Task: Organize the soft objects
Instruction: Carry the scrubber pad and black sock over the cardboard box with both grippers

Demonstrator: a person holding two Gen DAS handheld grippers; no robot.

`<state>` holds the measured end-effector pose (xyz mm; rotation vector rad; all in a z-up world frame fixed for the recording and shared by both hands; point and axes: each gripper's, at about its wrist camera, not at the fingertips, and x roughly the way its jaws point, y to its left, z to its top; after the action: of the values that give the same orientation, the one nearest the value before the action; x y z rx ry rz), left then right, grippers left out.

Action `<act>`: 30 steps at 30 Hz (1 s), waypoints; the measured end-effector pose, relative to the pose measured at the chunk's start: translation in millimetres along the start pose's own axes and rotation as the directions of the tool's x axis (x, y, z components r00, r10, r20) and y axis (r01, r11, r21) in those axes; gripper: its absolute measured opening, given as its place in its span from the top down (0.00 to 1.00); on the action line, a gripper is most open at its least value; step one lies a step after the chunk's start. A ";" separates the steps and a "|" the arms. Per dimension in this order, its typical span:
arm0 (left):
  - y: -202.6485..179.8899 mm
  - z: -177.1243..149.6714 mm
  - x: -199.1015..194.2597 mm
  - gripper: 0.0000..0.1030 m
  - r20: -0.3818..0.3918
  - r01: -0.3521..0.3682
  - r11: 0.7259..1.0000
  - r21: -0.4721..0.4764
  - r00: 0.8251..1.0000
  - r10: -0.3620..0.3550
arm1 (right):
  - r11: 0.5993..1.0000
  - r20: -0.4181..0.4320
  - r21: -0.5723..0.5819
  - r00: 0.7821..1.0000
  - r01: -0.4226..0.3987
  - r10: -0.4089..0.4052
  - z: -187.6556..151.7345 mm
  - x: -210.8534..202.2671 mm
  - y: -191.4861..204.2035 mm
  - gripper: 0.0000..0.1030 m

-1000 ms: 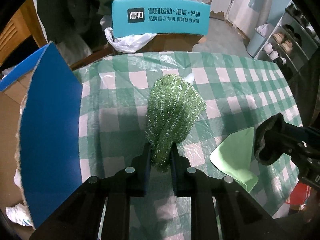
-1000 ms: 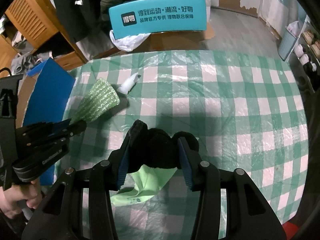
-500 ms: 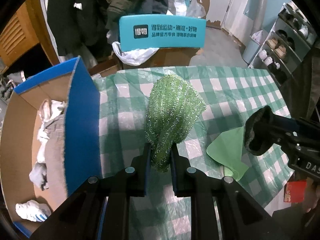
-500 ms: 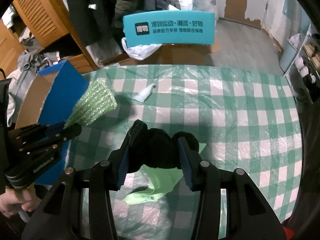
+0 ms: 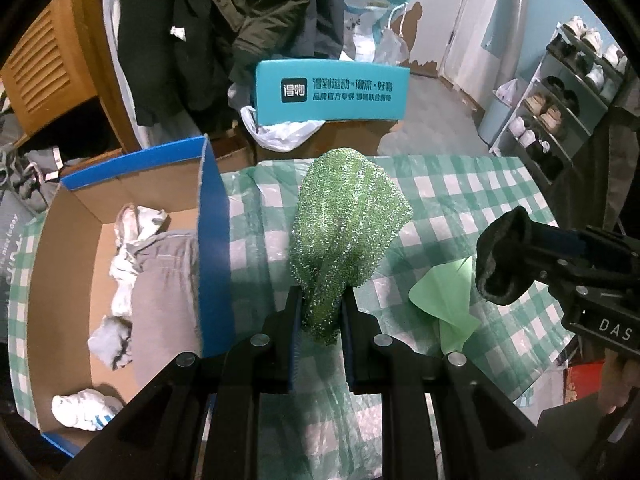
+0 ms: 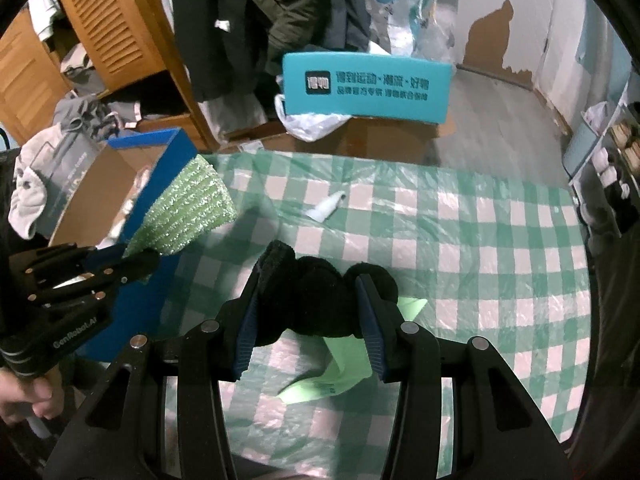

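A: Our left gripper point(image 5: 320, 312) is clenched on the sparkly green mesh scrubbing cloth point(image 5: 344, 236), our right gripper point(image 6: 306, 316) on the fluffy black knit piece point(image 6: 320, 300). Both look light and limp, so we pinch a bunched end.

B: Both hang above the green checked tablecloth point(image 6: 480, 248). Since a second ago we've lifted, and the blue-walled cardboard box point(image 5: 214, 248) at left now shows its contents.

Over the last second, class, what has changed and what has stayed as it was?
Both grippers rose and moved left toward the box, whose inside now shows. The left gripper still clamps the scourer, the right gripper the black cloth. The green cloth stays on the table.
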<state>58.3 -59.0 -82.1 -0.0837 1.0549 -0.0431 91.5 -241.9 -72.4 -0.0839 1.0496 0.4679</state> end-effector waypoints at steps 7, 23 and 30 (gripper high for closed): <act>11.4 -3.5 -18.0 0.83 0.021 0.017 1.000 -0.018 1.000 -0.017 | 0.999 0.025 -0.042 1.000 -0.010 0.011 6.4 -11.6 22.8 0.56; 50.4 -9.8 -50.4 0.83 0.088 -0.018 0.999 -0.048 0.996 0.022 | 0.992 0.045 -0.118 0.998 -0.033 0.039 21.8 -16.0 72.2 0.56; 71.9 -13.3 -56.9 0.83 0.098 -0.024 0.996 -0.081 0.995 0.032 | 0.987 0.041 -0.157 0.998 -0.046 0.053 28.0 -11.8 98.3 0.56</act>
<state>18.3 16.2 -45.7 -0.1423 0.9582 0.0287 69.1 -149.4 -33.2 -0.1853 0.9715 0.5943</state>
